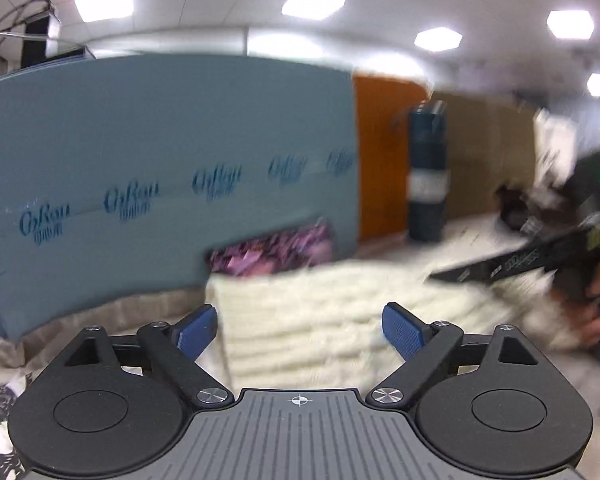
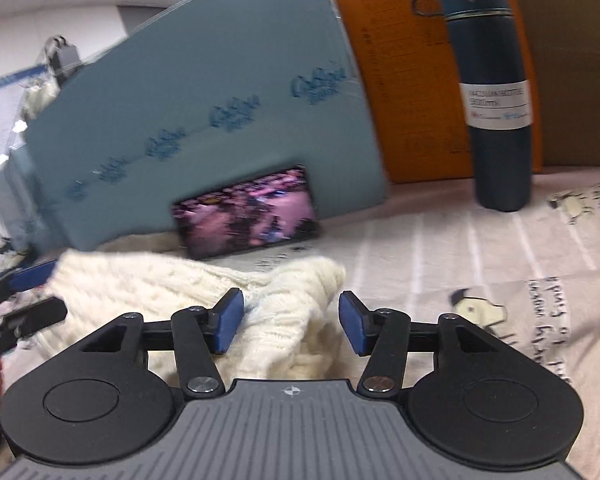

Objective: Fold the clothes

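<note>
A cream cable-knit sweater lies folded on the table and also shows in the right wrist view. My left gripper is open just above the sweater's near left edge, holding nothing. My right gripper is open over a bunched corner of the sweater, with the knit between the pads but not pinched. The right gripper shows at the right of the left wrist view, and the left gripper at the left edge of the right wrist view.
A blue-grey foam board stands behind the sweater with a lit phone leaning on it. A dark blue flask stands at the back right before an orange panel. A printed cloth covers the table.
</note>
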The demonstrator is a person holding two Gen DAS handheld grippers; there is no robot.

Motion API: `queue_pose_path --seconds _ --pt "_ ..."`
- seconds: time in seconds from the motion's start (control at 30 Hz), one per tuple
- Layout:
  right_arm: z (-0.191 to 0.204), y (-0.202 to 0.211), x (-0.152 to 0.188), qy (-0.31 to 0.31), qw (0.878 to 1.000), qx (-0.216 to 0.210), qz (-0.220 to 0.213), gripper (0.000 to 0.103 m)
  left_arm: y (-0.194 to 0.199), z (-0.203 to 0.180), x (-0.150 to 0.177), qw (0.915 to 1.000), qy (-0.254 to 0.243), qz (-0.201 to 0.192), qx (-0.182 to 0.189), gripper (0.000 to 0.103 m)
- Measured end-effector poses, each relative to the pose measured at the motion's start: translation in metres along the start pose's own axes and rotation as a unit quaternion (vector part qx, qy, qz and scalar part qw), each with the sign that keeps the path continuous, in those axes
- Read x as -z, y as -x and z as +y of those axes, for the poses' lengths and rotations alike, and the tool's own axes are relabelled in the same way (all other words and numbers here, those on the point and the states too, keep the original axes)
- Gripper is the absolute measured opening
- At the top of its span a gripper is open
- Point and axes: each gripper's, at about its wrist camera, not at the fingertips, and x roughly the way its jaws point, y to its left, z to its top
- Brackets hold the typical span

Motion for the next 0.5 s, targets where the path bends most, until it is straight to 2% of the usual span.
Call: queue_pose_path --seconds 0.07,0.13,0.17,0.3,0.37,0.43,0.5 --pt "0.000 -0.001 0.002 0.002 1.000 0.012 -0.002 0.056 -0.013 0.003 0.004 0.9992 0.024 0.032 -0.007 0.093" --pt "-0.004 -0.002 0.004 -0.010 1.000 0.012 -0.004 0.061 -0.016 0.007 0.005 0.9982 0.039 0.046 -0.009 0.094" --pt "-0.007 -0.002 0.005 -0.017 1.000 0.010 -0.005 0.065 -0.015 0.008 0.005 0.9977 0.045 0.049 -0.009 0.094" --pt "-0.009 0.005 -0.001 -0.033 0.999 -0.001 -0.008 0.069 -0.002 0.014 0.008 0.9946 0.092 0.047 -0.006 0.094" --pt "-0.008 0.017 -0.006 -0.042 0.999 -0.001 -0.014 0.080 0.005 0.016 0.009 0.9922 0.116 0.046 -0.004 0.093" --pt "-0.007 0.030 -0.011 -0.057 0.998 0.001 -0.018 0.084 0.014 0.025 0.009 0.9865 0.158 0.044 -0.002 0.093" --pt "-0.007 0.040 -0.015 -0.077 0.997 -0.002 -0.007 0.085 0.024 0.036 0.010 0.9758 0.214 0.044 -0.001 0.094"
